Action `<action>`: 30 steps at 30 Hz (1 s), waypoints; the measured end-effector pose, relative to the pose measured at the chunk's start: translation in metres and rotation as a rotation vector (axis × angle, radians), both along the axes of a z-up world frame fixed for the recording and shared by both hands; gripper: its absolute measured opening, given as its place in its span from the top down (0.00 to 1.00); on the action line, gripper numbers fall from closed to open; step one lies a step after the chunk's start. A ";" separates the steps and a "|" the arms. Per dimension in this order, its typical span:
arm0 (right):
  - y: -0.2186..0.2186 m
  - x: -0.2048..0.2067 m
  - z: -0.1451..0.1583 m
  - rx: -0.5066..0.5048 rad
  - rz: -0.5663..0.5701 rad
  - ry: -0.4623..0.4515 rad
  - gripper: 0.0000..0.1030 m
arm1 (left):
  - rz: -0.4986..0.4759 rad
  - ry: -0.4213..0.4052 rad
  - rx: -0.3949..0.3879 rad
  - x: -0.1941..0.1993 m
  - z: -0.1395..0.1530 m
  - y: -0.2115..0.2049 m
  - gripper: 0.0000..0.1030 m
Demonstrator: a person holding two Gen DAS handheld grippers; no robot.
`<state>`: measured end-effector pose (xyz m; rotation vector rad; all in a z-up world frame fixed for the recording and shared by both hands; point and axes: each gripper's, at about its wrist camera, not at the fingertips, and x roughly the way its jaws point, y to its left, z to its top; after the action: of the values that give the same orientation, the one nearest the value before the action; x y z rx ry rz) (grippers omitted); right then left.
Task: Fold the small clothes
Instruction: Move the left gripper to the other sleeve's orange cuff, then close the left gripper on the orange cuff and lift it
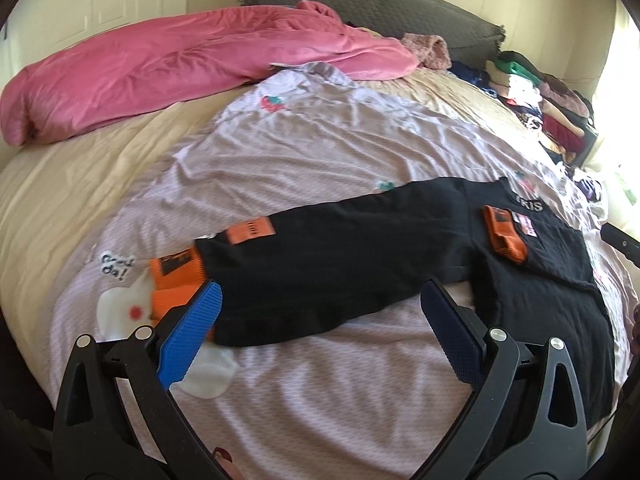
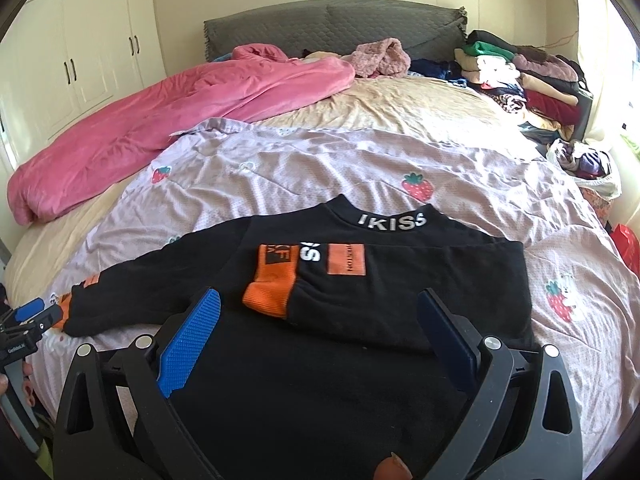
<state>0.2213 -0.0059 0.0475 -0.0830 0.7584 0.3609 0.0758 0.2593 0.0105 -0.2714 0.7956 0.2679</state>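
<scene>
A pink duvet [image 2: 160, 120] is lying bunched along the far left of the bed [image 2: 400, 100], and a heap of clothes [image 2: 528, 80] is sitting at the far right corner near the grey headboard [image 2: 320, 24]. A white bag [image 2: 592, 168] is resting at the right edge. Nothing is standing between either gripper and the garment.

The black top [image 2: 320, 320] is lying flat on the lilac strawberry quilt [image 2: 320, 168], near the front edge of the bed. Its collar is showing white letters. One sleeve is lying folded across the chest, its orange cuff [image 2: 268, 300] pointing left; the other sleeve [image 1: 320, 264] is stretching out sideways, its orange cuff [image 1: 176, 276] lying on the quilt.

The left gripper [image 1: 320, 308] is hovering spread wide over the outstretched sleeve, holding nothing. The right gripper [image 2: 320, 316] is hovering spread wide above the body of the top, also empty.

White wardrobes [image 2: 92, 52] are standing along the left wall, and bright light is coming from the right.
</scene>
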 end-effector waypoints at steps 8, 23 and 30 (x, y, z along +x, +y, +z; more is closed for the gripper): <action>0.026 -0.001 0.001 -0.037 0.034 -0.008 0.05 | 0.073 0.004 0.001 -0.014 -0.009 0.034 0.09; 0.081 -0.001 -0.003 -0.079 0.157 -0.014 0.05 | 0.177 0.050 -0.063 -0.024 -0.037 0.084 0.09; 0.107 -0.008 -0.024 -0.082 0.221 0.026 0.05 | 0.180 0.058 -0.117 -0.022 -0.053 0.091 0.14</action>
<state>0.2137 0.1014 0.0235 -0.2404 0.7924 0.5415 0.0541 0.3504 -0.0427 -0.4485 0.8462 0.4004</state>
